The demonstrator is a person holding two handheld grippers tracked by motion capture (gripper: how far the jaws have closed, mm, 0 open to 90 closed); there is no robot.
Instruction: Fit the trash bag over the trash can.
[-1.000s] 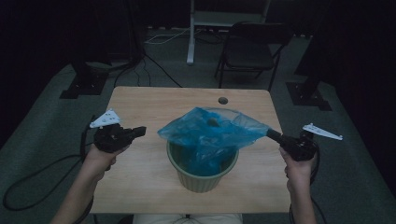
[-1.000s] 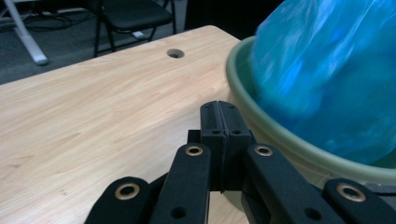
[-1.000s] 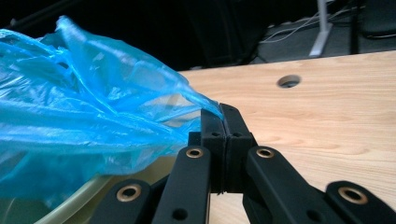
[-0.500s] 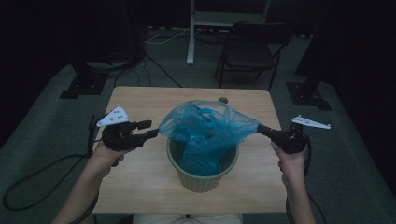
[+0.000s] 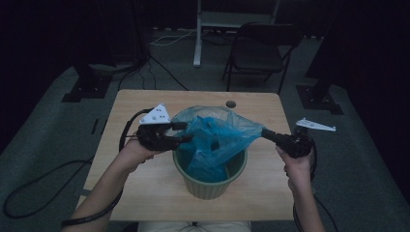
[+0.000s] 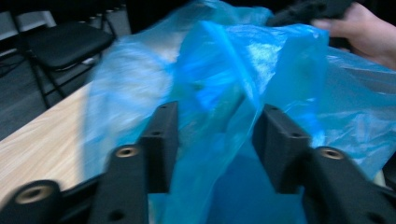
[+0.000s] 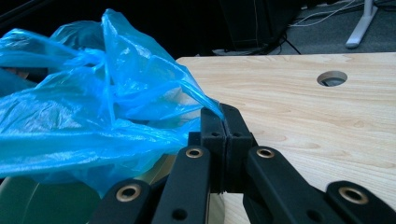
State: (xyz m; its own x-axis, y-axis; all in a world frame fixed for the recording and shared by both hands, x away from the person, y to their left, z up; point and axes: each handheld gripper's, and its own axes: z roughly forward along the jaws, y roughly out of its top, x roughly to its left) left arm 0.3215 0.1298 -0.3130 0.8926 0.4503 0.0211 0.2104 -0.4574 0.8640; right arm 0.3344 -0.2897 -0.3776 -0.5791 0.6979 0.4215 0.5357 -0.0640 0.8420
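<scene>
no readable text, label or number on anything here.

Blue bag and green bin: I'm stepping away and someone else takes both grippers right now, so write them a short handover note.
Right gripper: shut on an edge of the blue bag, pulling it taut toward the table's right side.
Left gripper: jaws have just been closing with a fold of the bag between them; the pads are not yet pressed on it.
Green bin: upright mid-table; the bag's lower part hangs inside, the top is bunched above the rim.
Done: bag in the bin, one side gripped.
Left: likely grip the left side, spread the mouth and fold it over the rim.
</scene>
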